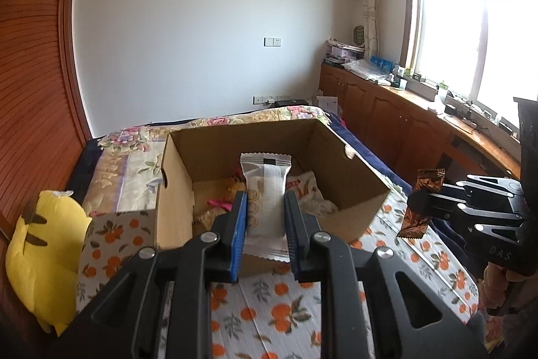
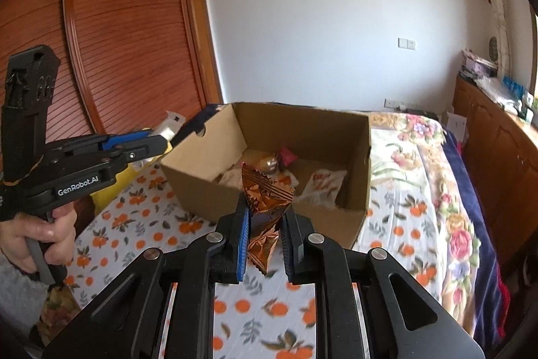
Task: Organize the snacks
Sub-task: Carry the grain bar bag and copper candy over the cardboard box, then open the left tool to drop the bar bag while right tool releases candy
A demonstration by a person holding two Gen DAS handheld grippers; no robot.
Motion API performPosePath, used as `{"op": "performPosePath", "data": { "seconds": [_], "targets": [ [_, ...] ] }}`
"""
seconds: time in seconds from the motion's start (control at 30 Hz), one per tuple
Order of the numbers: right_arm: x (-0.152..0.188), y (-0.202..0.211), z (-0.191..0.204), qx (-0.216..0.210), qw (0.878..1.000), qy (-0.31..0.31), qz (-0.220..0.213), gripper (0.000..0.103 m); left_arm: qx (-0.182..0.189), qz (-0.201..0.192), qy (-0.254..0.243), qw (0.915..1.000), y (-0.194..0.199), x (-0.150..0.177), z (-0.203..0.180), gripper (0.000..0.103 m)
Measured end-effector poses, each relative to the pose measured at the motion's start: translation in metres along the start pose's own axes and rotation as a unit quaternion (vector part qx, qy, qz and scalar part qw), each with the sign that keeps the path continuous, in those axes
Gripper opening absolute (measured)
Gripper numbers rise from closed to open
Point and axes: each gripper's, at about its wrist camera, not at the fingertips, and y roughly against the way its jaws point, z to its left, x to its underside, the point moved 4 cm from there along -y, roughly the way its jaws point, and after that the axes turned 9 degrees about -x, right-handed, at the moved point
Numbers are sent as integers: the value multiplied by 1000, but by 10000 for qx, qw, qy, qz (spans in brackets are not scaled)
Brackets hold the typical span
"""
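A bed (image 2: 420,157) under an orange-print cloth (image 1: 269,308) fills this wood-panelled bedroom, and on it stands an open cardboard box (image 1: 353,190). The left gripper (image 1: 265,211) has its jaws closed on a white snack packet (image 1: 267,190), held upright just over the box's near wall. The right gripper (image 2: 265,224) pinches a crinkled brown foil snack (image 2: 265,201) short of the box's near edge. To do the drop well, each packet should probably clear the rim before the jaws release, one hand at a time. Inside the box lie several wrapped snacks (image 2: 322,184), mostly along the near side. A yellow cushion (image 1: 40,258) sits at the box's left.
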Motion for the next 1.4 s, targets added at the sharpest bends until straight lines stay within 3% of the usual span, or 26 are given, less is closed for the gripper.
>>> {"op": "performPosePath", "data": {
  "seconds": [0.23,0.6,0.77,1.03,1.4],
  "targets": [
    [-19,-34,-13,-45,9999,162,-4,14,-68,132,8,9999,-39,-7,9,19],
    [-19,-85,-32,-316,9994,-8,111,14,-169,421,-130,9989,-83,-2,13,19],
    [-13,-111,-45,-422,9986,-132,304,14,-172,809,-251,9963,-107,6,9,20],
    [-3,-139,-56,-556,9961,-268,630,14,-72,1164,-427,9923,-123,18,-5,23],
    [1,-167,-60,-632,9917,-479,1008,15,-48,1267,-416,9911,-132,20,-10,28]
  ]
}}
